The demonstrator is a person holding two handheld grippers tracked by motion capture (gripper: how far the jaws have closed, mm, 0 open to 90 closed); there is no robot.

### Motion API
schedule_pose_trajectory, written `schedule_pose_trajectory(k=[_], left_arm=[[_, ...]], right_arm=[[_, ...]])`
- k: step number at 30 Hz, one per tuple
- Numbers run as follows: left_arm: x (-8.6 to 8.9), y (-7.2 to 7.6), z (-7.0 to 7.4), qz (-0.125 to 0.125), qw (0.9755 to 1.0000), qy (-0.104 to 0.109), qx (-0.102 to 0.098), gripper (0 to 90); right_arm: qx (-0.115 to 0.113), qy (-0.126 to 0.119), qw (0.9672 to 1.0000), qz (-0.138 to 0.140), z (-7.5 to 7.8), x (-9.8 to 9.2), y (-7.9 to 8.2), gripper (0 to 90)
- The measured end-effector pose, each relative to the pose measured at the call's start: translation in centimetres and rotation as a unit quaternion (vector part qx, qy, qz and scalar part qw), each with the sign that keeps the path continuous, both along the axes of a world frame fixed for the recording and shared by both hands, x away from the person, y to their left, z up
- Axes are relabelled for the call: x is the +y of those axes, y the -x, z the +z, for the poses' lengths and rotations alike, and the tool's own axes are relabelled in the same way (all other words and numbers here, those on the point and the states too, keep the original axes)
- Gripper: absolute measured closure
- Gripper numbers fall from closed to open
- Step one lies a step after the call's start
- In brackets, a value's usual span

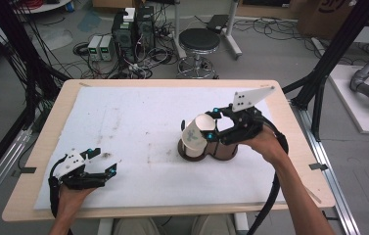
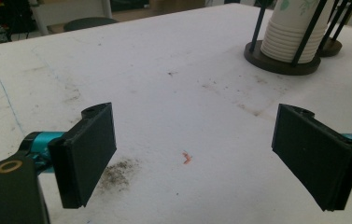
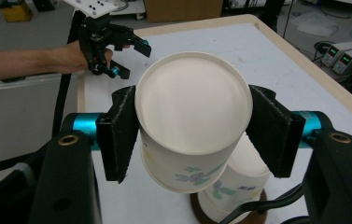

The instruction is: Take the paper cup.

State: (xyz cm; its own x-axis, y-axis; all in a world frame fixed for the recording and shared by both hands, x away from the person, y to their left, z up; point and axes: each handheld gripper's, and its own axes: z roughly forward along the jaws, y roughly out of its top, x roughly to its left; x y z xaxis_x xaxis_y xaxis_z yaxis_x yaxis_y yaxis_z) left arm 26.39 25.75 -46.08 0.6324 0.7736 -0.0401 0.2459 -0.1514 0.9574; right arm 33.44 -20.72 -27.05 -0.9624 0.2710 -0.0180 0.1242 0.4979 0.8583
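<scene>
My right gripper (image 1: 208, 125) is shut on a white paper cup (image 1: 197, 130) with a green print, held tilted just above a dark two-ring cup holder (image 1: 227, 152). In the right gripper view the pads press both sides of the cup (image 3: 192, 100), whose flat base faces the camera, and a stack of cups (image 3: 232, 189) sits below it in the holder. My left gripper (image 1: 104, 162) rests near the table's front left with its jaws open and nothing between them. The left gripper view looks past its open jaws (image 2: 194, 156) to the stack of cups (image 2: 288, 35) between thin dark posts.
A stained white mat (image 1: 138, 127) covers the wooden table (image 1: 50, 122). A small red mark (image 2: 186, 158) and a dark smudge (image 2: 117, 172) lie on the mat by the left gripper. A stool (image 1: 199, 41) and electronics (image 1: 133, 29) stand on the floor beyond.
</scene>
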Motion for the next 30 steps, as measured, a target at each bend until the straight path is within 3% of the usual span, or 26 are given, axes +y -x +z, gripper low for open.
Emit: schedule_pose_trajectory(k=[10,19,30], left_arm=[[0.2,0.0,0.0,-0.004,1.0,0.007,0.002,13.6],[0.3,0.2,0.0,-0.008,0.9998,0.014,-0.007,13.6],[0.4,0.1,-0.1,-0.008,0.9998,0.02,-0.006,13.6]], right_arm=[[0.009,-0.047,0.9988,0.006,-4.3,0.0,2.9,37.8],[0.012,-0.069,0.9975,0.013,-7.7,1.1,3.9,37.7],[0.01,-0.096,0.9952,0.017,-10.1,2.1,4.8,37.7]])
